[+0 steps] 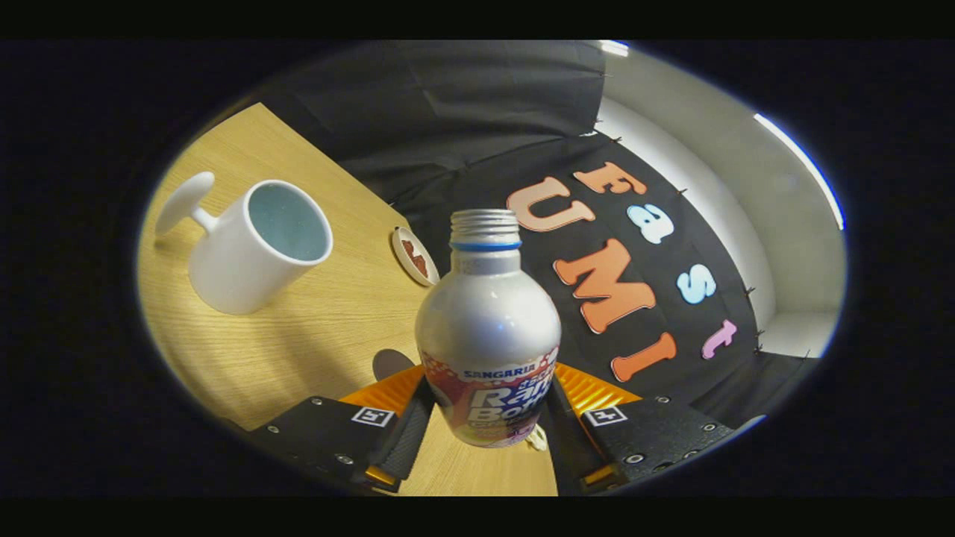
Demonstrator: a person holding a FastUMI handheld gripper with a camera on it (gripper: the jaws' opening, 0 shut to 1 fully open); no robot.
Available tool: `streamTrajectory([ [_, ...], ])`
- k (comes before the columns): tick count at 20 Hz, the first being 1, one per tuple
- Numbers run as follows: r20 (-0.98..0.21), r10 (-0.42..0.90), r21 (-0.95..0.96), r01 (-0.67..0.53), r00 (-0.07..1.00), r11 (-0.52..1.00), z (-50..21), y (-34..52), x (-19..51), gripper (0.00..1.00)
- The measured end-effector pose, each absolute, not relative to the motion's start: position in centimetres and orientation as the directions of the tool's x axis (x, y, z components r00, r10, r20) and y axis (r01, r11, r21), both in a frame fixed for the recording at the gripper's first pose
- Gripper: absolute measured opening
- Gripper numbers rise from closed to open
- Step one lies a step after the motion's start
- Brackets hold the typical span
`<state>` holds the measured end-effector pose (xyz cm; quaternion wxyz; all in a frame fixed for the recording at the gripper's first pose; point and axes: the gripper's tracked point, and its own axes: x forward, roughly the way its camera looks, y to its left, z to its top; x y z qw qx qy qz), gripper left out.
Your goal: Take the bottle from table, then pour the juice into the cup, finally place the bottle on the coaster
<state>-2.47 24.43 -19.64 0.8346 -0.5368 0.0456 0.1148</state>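
Your tongs [489, 421] are clamped on the lower body of the bottle [487, 328], one finger pressing each side, and the bottle seems lifted clear of the tabletop [313, 335]. Its cap is off, so any jolt could slop juice out early. The metal body is smooth and rounded; if your squeeze eases while you tip, it could slide or twist between the fingers. The cup [257, 246] stands well off to the left, mouth open toward you; tip too soon and you wet the wood. The coaster [415, 256] lies beyond the bottle, near the table's far edge, so a careless set-down could miss it.
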Motion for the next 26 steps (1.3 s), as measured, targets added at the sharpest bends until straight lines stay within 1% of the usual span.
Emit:
streamTrajectory([
  [4,-0.161,0.152,-0.936,-0.199,0.975,0.289,-19.3,24.8,-2.1,0.77],
  [8,-0.164,0.166,-0.949,-0.202,0.972,0.242,-20.1,25.2,-1.8,0.77],
  [14,-0.137,0.182,-0.973,-0.166,0.974,0.158,-20.0,25.6,-1.5,0.77],
  [20,-0.086,0.201,-0.992,-0.102,0.976,0.07,-19.3,25.9,-0.8,0.77],
  [26,-0.071,0.225,-0.997,-0.074,0.972,0.007,-19.3,26.4,-1.1,0.77],
])
